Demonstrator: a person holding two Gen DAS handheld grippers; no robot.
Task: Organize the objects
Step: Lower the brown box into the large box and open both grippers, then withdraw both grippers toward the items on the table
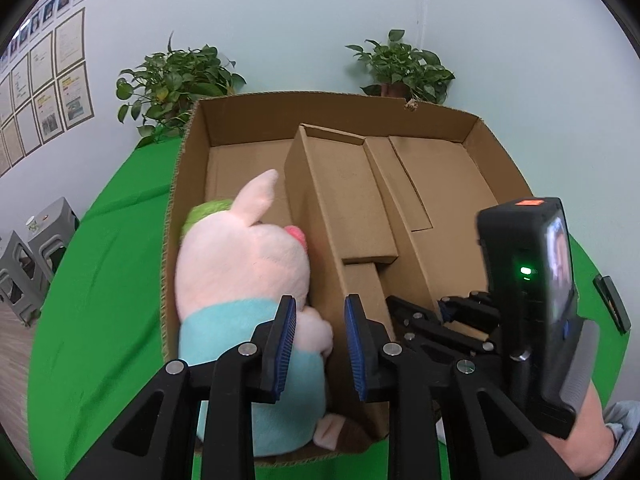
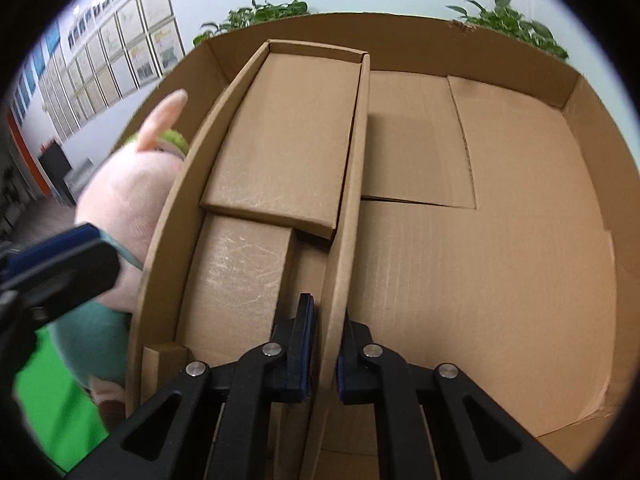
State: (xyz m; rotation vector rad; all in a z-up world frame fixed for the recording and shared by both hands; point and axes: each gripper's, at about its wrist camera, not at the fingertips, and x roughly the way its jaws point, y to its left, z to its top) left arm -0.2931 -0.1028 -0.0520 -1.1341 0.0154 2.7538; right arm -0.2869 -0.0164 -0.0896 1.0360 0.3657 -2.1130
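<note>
A large open cardboard box [image 1: 320, 98] [image 2: 400, 40] stands on a green table. Inside it a narrow inner carton [image 1: 344, 200] [image 2: 280, 132] runs front to back. A pink plush pig [image 1: 240, 256] [image 2: 120, 196] in a light blue shirt fills the strip left of that carton. My left gripper [image 1: 320, 344] hovers over the pig's lower body with a gap between its blue pads; the pig's paw shows in the gap, untouched. My right gripper [image 2: 324, 348] [image 1: 416, 304] is shut on the inner carton's right wall at its near end.
Two potted plants [image 1: 180, 80] [image 1: 404, 68] stand behind the box by the wall. The green cloth [image 1: 100, 280] spreads to the left. Grey stools [image 1: 24, 264] sit on the floor at far left. The box's right half [image 2: 500, 240] holds only flat cardboard.
</note>
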